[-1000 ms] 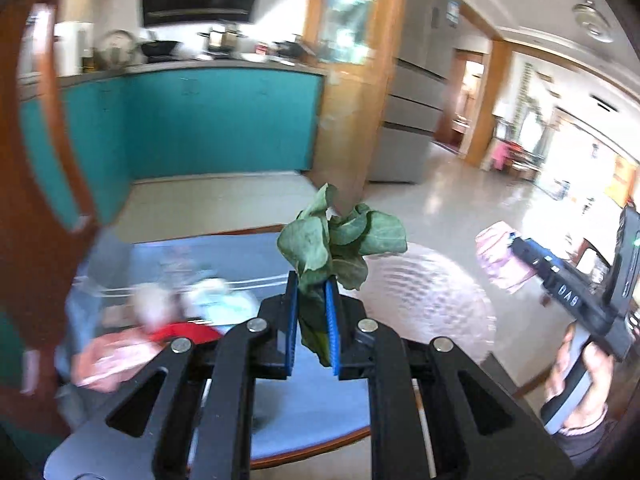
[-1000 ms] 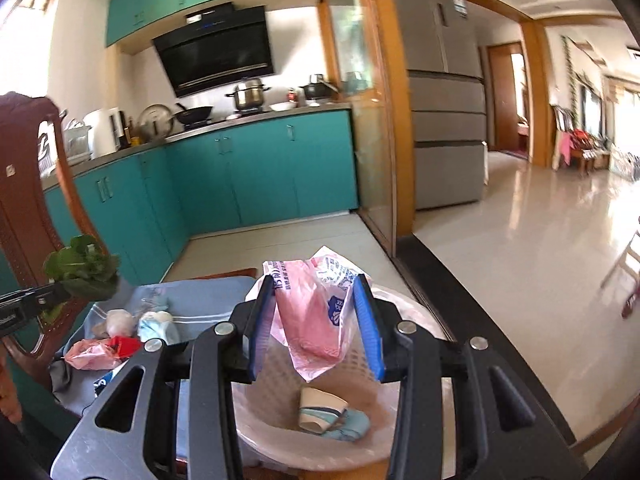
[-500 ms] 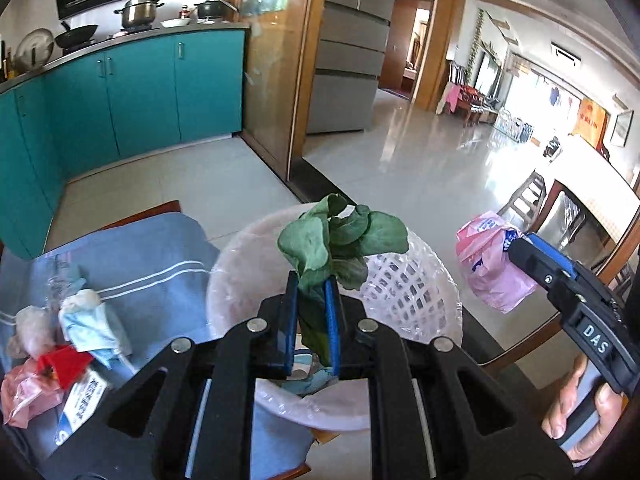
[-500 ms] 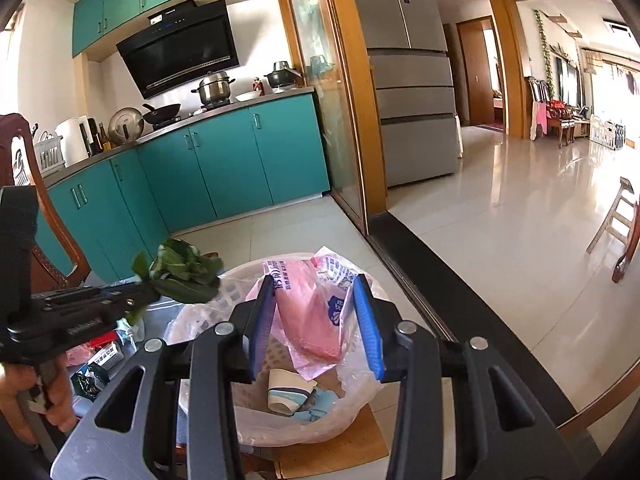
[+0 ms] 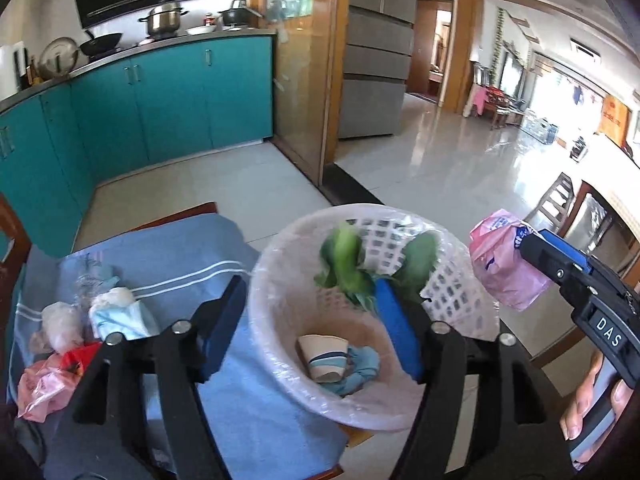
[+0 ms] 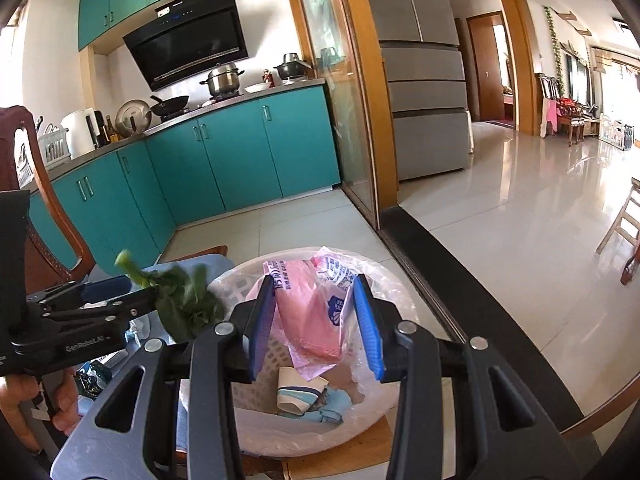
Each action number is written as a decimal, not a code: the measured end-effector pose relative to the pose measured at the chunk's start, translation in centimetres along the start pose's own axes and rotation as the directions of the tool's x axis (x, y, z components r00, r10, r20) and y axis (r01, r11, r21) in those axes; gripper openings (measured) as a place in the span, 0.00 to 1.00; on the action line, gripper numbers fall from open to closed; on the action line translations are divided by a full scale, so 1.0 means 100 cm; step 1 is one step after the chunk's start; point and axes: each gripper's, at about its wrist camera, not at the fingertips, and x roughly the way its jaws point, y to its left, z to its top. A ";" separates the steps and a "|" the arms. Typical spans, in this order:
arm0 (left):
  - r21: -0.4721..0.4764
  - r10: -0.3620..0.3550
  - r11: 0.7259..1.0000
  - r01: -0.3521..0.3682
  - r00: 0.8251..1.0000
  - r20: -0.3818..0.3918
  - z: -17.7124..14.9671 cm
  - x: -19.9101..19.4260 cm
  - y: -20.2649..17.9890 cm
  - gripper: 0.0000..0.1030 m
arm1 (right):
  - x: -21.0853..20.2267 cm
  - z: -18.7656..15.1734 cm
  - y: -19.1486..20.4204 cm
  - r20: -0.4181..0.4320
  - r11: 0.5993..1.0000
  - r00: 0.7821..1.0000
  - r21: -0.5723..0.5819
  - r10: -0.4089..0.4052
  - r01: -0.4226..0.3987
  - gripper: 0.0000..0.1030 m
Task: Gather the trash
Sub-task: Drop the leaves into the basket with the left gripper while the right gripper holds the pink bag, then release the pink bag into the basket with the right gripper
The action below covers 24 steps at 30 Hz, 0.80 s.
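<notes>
**Greens Dropping Into the Bin as the Pink Bag Waits Its Turn**

I am holding the left claw (image 5: 308, 324) over the white basket (image 5: 460, 300), and its jaws have just been opening: the blue pads are now standing wide apart, pressing on nothing. The leafy greens (image 5: 348, 264) are blurring just ahead of the right-hand pad, over the basket's mouth; whether a leaf is still brushing that pad I cannot tell. From the right wrist view the same greens (image 6: 184, 308) are showing at the tip of the left claw (image 6: 116, 292), beside the basket's near rim.

I am keeping the right claw (image 6: 316, 324) clamped on the crumpled pink plastic bag (image 6: 308, 312), which is hanging between its blue pads above the basket (image 6: 384, 284). In the left wrist view that bag (image 5: 504, 264) is sitting at the tip of the right claw (image 5: 532, 248), just outside the basket's right edge, with a hand (image 5: 592, 396) gripping the handle below.

The basket is lined with clear plastic and is already holding a paper cup (image 5: 322, 358) and a light blue crumpled piece (image 5: 360, 368) at the bottom.

To the left, more trash is lying on the blue striped cloth (image 5: 168, 264) covering the worktop: a white and pale blue wad (image 5: 116, 312), a red scrap (image 5: 80, 360) and a pink bag (image 5: 40, 392).
</notes>
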 end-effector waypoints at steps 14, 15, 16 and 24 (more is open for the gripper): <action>-0.016 0.135 0.991 -0.135 0.991 0.024 -0.008 -0.031 0.033 0.81 | 0.007 0.001 0.019 -0.026 1.000 1.000 -0.024 0.017 -0.018 0.39; -0.017 0.168 0.986 -0.167 0.985 0.036 -0.012 -0.040 0.038 0.82 | 0.008 0.002 0.020 -0.028 1.000 1.000 -0.027 0.013 -0.014 0.39; -0.018 0.198 0.980 -0.197 0.979 0.052 -0.016 -0.049 0.046 0.84 | 0.009 0.002 0.021 -0.031 1.000 0.999 -0.029 0.010 -0.011 0.39; -0.125 0.418 0.902 -0.412 0.908 0.025 -0.053 -0.100 0.139 0.85 | 0.023 0.000 0.035 -0.078 0.999 0.996 -0.023 -0.049 0.047 0.64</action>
